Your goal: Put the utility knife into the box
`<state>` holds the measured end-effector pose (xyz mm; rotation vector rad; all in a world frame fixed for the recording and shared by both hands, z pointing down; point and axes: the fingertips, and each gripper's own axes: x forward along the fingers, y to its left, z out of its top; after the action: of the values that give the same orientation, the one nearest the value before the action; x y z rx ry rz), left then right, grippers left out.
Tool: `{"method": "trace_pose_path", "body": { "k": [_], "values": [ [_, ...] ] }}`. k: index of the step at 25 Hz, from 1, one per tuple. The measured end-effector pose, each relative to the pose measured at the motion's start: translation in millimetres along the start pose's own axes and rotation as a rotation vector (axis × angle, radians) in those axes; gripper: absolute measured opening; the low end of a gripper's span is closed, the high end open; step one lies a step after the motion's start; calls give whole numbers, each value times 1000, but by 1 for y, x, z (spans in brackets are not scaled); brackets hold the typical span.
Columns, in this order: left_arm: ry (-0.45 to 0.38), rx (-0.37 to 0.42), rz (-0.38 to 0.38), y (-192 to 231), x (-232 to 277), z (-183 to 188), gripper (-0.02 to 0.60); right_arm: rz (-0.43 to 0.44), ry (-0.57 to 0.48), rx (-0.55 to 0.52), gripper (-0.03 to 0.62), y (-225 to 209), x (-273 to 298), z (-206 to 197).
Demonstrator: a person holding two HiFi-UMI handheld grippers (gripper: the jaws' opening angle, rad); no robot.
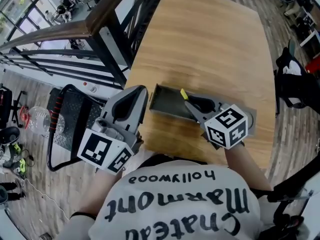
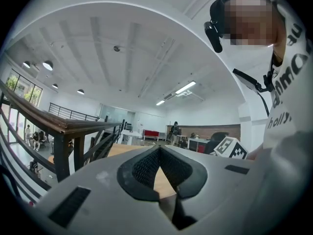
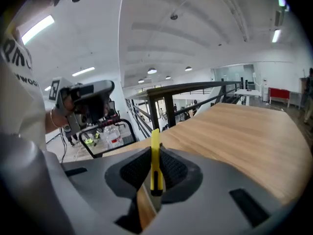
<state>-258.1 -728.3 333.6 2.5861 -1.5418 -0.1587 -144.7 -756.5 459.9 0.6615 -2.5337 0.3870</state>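
Yellow utility knife [image 3: 155, 168] clamped upright in right claw [image 3: 155, 153] over grey box [image 1: 167, 106], left claw [image 2: 159, 153] together, empty

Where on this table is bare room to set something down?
All of the table beyond the box is bare. The near edge is crowded: the box, the right gripper holding the knife over it, the left gripper beside.

utility knife [image 3: 155, 168]: yellow | box [image 1: 165, 104]: dark grey | table [image 1: 210, 39]: light wood grain | right gripper [image 3: 155, 148]: grey
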Motion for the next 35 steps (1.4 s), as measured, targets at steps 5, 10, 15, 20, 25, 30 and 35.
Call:
{"method": "trace_pose_path", "body": {
  "k": [5,10,15,20,25,30,35],
  "values": [
    [2,-8,28,12,-4,-2,6,17,148,-26,57,4,31,-29],
    [7,-19,44,20,1,-9,6,36,229,-24,57,1,51,-46],
    [9,-29,50,22,1,-14,6,43,298,-11,57,-3,62,-60],
    [12,-38,54,14,-7,-12,6,45,358,-28,57,7,60,-67],
    [5,-38,55,15,-5,-12,6,79,325,3,58,11,64,-66],
    [-6,-37,46,29,-4,-19,6,87,90,24,57,8,58,-21],
    [-34,-22,1,15,9,2,6,143,-334,192,57,-4,-28,86]
  ]
}}
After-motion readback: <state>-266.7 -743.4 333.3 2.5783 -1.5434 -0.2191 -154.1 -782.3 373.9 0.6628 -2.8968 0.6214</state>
